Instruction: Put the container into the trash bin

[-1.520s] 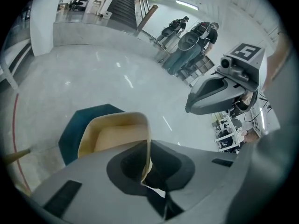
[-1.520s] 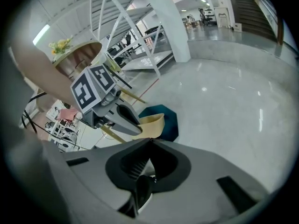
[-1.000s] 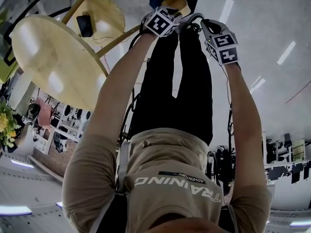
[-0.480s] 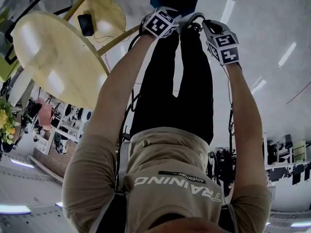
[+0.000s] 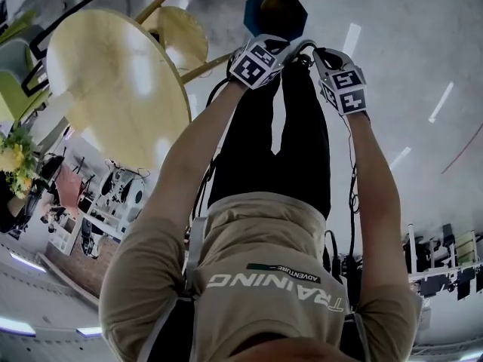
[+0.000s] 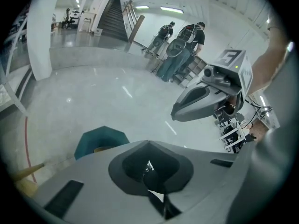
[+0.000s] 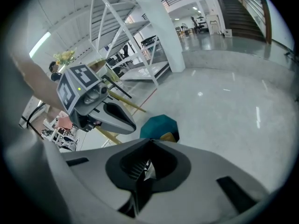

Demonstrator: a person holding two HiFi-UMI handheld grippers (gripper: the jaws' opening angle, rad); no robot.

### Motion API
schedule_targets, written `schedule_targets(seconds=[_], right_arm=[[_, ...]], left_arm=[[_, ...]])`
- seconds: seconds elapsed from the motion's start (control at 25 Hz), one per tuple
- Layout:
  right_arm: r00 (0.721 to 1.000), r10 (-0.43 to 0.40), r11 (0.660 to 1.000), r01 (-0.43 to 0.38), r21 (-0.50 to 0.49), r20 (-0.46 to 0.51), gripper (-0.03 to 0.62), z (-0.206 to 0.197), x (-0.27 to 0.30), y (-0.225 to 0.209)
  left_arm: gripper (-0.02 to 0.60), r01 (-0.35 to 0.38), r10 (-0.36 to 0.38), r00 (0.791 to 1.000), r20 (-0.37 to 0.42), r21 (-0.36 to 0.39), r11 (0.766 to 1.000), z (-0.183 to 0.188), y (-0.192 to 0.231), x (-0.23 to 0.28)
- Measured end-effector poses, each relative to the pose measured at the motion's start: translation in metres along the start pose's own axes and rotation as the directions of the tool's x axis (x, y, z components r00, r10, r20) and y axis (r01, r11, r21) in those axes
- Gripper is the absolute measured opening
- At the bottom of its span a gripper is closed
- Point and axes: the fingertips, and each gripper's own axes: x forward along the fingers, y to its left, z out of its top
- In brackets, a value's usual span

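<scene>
Head view is showing you standing over the teal trash bin (image 5: 275, 12) on the floor, with both arms reaching out so the two tools are hanging just above its mouth, the right place for a drop. Your left claw (image 6: 149, 148) is pressing its jaws together with nothing between them. Your right claw (image 7: 150, 143) is doing the same, so neither is carrying anything. The container (image 7: 169, 136) is, as I am judging it, the tan shape lying inside the bin, and the closed, empty claws are fitting that reading. A round wooden tabletop (image 5: 121, 89) is standing off to your left, apart from the bin. Your shirt (image 5: 256, 277) is showing "TRAINING" and a smaller "ADVENTURE" patch, while the marker cubes are bearing only black-and-white squares.
</scene>
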Motion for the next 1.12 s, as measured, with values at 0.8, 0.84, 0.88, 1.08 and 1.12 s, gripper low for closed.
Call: schedule_targets(seconds=[0.8,0.84,0.88,1.08,1.12], right_arm=[[0.954,0.052,0.991,-0.014,-0.131,0.294,0.003,0.150,-0.195,0.126],[0.947,0.057,0.991,-0.014,-0.136,0.315,0.003,0.158,-0.206,0.132],[0.941,0.054,0.991,-0.009,-0.137,0.334,0.003,0.165,-0.217,0.137],[0.908,-0.007,0.990,0.067,-0.127,0.419,0.003,0.189,-0.261,0.150],[0.895,-0.014,0.989,0.077,-0.124,0.445,0.003,0.197,-0.269,0.152]], left_arm=[[0.009,-0.161,0.158,0.914,0.375,-0.024,0.987,0.133,-0.093,-0.241],[0.009,-0.168,0.167,0.899,0.405,-0.033,0.985,0.141,-0.099,-0.255],[0.009,-0.176,0.175,0.886,0.430,-0.037,0.984,0.148,-0.103,-0.268],[0.009,-0.217,0.200,0.843,0.499,-0.024,0.976,0.178,-0.122,-0.318],[0.009,-0.226,0.204,0.838,0.507,-0.018,0.974,0.185,-0.121,-0.327]])
